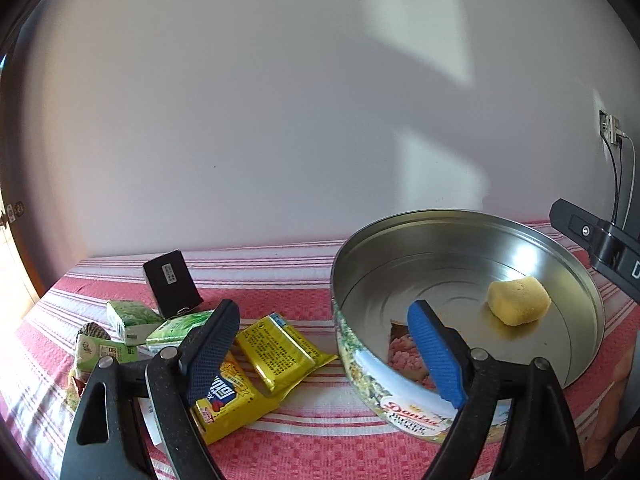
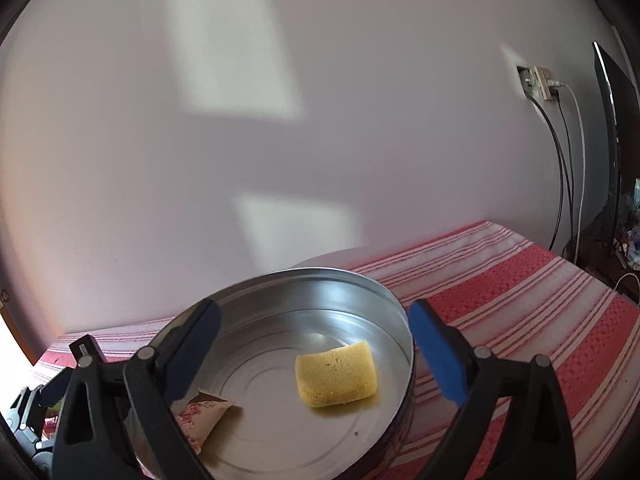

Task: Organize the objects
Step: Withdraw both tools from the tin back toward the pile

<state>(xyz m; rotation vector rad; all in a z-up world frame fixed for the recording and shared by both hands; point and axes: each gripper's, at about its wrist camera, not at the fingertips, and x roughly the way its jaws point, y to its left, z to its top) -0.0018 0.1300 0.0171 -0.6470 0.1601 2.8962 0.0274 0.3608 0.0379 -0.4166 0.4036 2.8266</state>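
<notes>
A round cookie tin [image 1: 400,404] stands open on the striped cloth; it holds a yellow sponge [image 1: 518,300] and a pink snack packet [image 1: 408,356]. My left gripper [image 1: 324,352] is open and empty, its left finger over two yellow packets [image 1: 280,356] beside the tin, its right finger over the tin's near rim. In the right wrist view my right gripper [image 2: 316,356] is open and empty above the tin [image 2: 396,312], with the sponge [image 2: 336,374] between its fingers and the pink packet [image 2: 204,420] by the left finger.
Left of the tin lie several green packets [image 1: 132,320] and a black box [image 1: 172,284]. The red and white striped cloth [image 2: 520,300] runs right to a wall socket with cables [image 2: 540,84]. A dark screen edge [image 2: 608,152] stands at far right.
</notes>
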